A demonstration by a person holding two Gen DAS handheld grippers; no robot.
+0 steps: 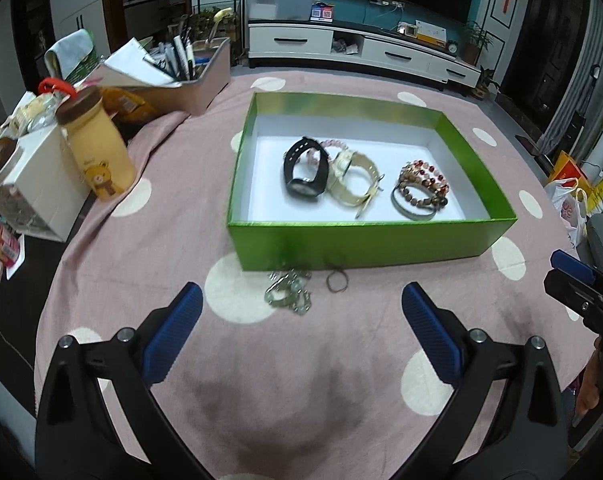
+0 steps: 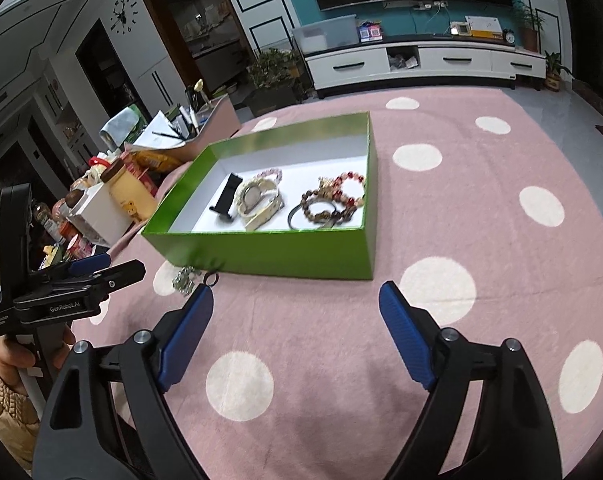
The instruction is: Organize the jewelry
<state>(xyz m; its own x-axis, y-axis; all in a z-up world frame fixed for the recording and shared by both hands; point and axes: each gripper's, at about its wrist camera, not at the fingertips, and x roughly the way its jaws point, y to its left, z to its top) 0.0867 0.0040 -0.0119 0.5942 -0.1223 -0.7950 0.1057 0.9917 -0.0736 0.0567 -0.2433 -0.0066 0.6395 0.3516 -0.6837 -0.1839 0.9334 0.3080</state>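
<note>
Risk sits mostly with the 2 pieces left outside the box (image 1: 365, 240): a pale beaded chain (image 1: 288, 290) heaped on the cloth (image 1: 301, 380) and a thin dark ring (image 1: 337, 280) beside it, both just in front of the green near wall. The chain is loose and tangled, so a pinch on 1 strand would likely lift only part of it, and the rest could trail, catch on the box rim or slip free over the cloth. The ring lies flat and looks too thin for broad pads; they may close on the soft cloth instead and drag it, nudging the box. Both pieces lie so near the wall that a finger coming down on the far side could strike the cardboard. The 2 tools also stand near each other, so reaching for the same piece could make them collide.

Inside the box already lie a black watch (image 1: 305, 172), a cream watch (image 1: 353, 180), a pink bracelet (image 1: 333, 146) and a cluster of bead bracelets (image 1: 421, 188).

The left gripper (image 1: 301, 332) is spread to its widest, nothing between the pads, touching nothing. The right gripper (image 2: 295, 340) is also spread wide and empty; its left pad (image 2: 187, 336) appears close to the ring, but contact cannot be judged.
</note>
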